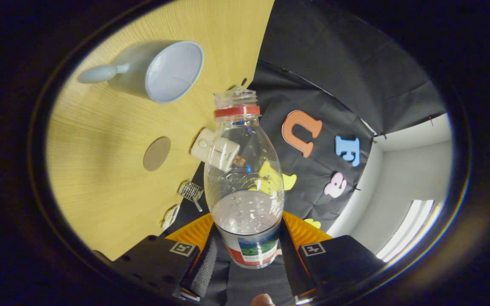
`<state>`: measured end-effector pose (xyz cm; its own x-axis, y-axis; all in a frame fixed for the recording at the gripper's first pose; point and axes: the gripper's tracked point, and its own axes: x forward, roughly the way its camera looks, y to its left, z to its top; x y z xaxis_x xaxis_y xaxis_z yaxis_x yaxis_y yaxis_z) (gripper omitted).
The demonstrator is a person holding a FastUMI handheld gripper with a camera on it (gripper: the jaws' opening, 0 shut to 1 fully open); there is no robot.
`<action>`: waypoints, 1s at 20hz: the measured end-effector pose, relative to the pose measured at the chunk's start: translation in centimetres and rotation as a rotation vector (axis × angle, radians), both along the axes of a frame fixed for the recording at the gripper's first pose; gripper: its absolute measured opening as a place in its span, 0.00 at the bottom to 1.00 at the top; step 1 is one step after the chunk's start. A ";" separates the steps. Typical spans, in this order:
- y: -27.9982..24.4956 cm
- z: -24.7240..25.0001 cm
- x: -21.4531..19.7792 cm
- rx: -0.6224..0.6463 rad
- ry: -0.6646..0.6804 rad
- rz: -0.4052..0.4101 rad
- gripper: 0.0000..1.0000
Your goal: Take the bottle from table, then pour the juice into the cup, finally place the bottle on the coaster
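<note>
Bottle (pixel 245 178), clear ribbed plastic with a red neck ring and no cap, sits clamped low on its labelled body between the two fingers (pixel 251 250), which are closed onto it from either side. The whole view is rolled over, so the worktop (pixel 100 178) stands like a wall beside it; judging by that, the bottle is being held tilted with its open mouth turned toward the cup (pixel 160 70), which fits the pouring step. A little clear liquid with bubbles pools near the label end, away from the mouth, so nothing looks to be flowing at this angle. The cup is a smooth pale grey-blue mug with a rounded knob-like handle, its inside apparently empty, near the bottle's mouth but apart from it. A flat round coaster (pixel 157 153) lies on the pale wood-grain worktop, between cup and fingers, with nothing on it.
</note>
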<state>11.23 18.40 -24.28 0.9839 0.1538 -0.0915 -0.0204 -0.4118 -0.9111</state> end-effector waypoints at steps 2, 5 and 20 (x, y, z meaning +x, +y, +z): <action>0.2 0.2 0.0 -0.013 -0.011 0.005 0.75; 0.4 0.2 0.2 -0.025 -0.016 0.011 0.75; 0.4 1.0 0.2 -0.036 -0.028 0.014 0.75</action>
